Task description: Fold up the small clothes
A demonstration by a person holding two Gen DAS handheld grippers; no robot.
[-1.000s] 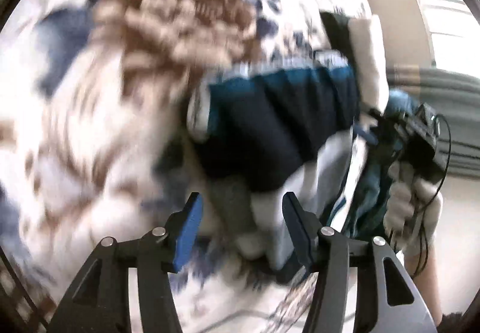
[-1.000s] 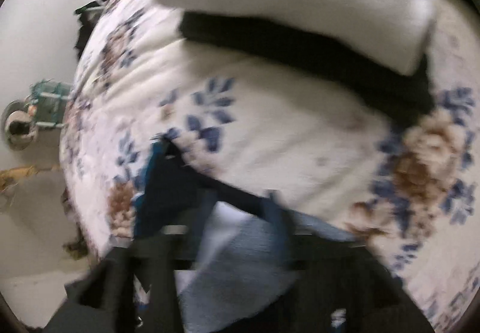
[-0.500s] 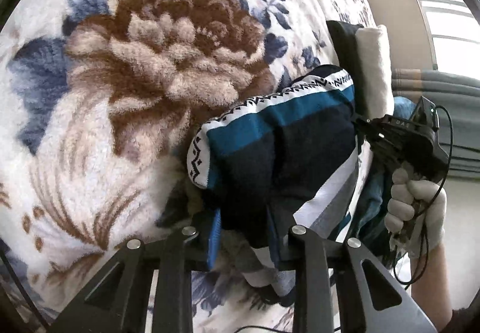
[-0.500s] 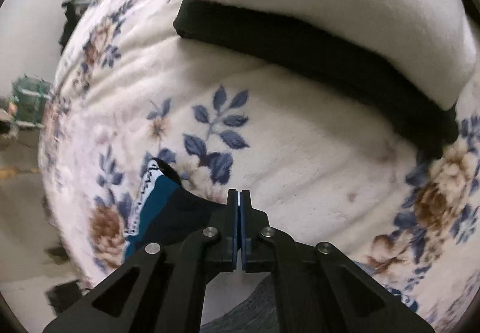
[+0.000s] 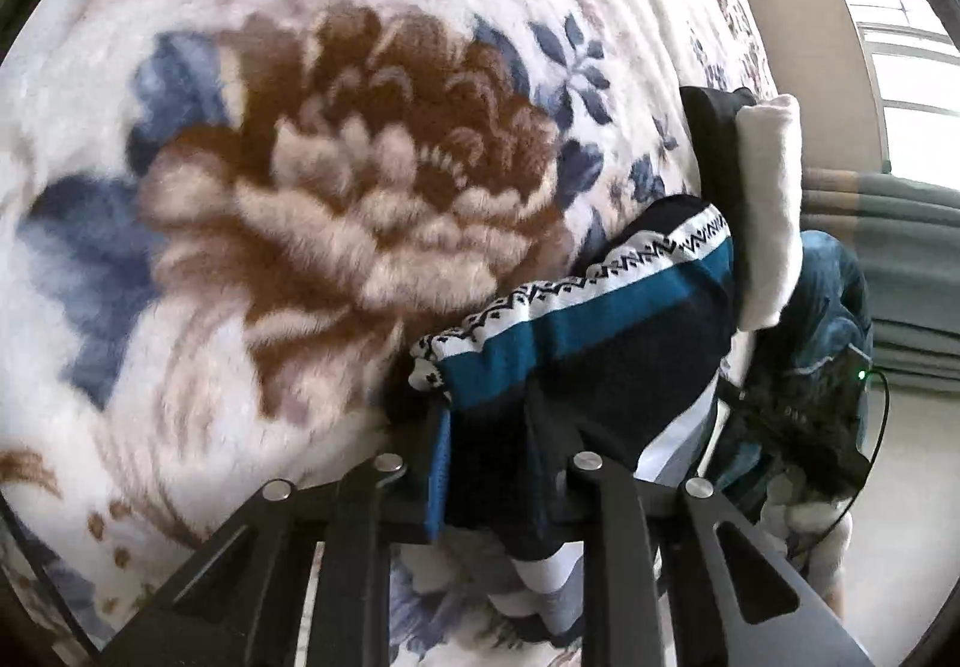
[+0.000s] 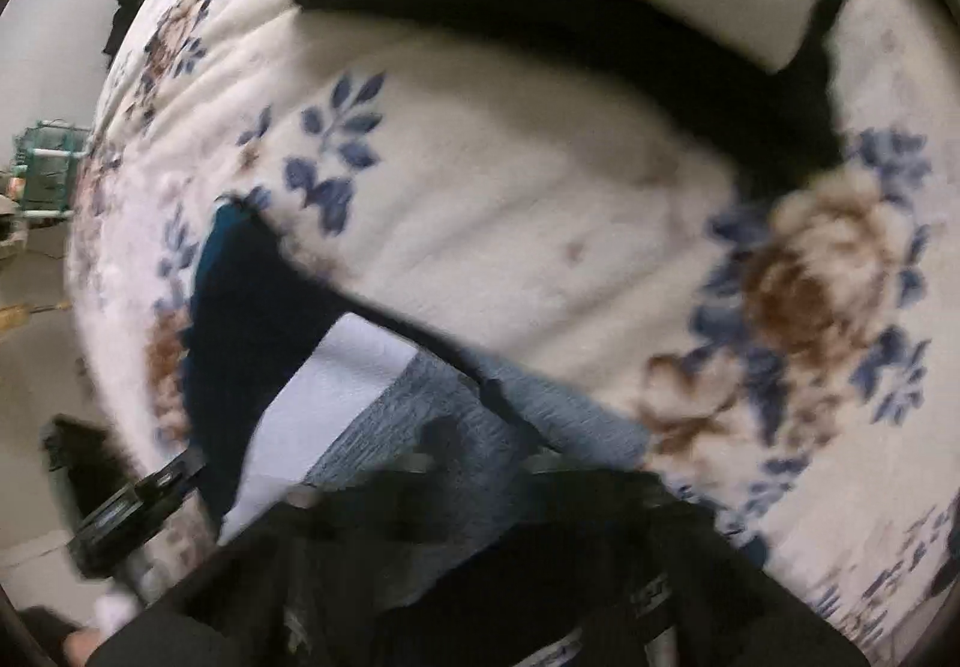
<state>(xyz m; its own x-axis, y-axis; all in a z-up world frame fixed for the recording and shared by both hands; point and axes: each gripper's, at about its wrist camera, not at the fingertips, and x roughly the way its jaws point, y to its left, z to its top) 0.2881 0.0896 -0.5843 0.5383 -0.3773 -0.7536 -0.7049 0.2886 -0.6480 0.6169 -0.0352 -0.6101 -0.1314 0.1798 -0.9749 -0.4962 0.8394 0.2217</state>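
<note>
While its jaws are closing, the left hand-held gripper point(image 5: 489, 457) pinches the striped garment's point(image 5: 600, 343) near edge.

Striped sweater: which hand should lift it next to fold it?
Probably the left. The left tongs are closing with the striped sweater's edge between them. The right tongs are blurred, and no grip shows there.
</note>
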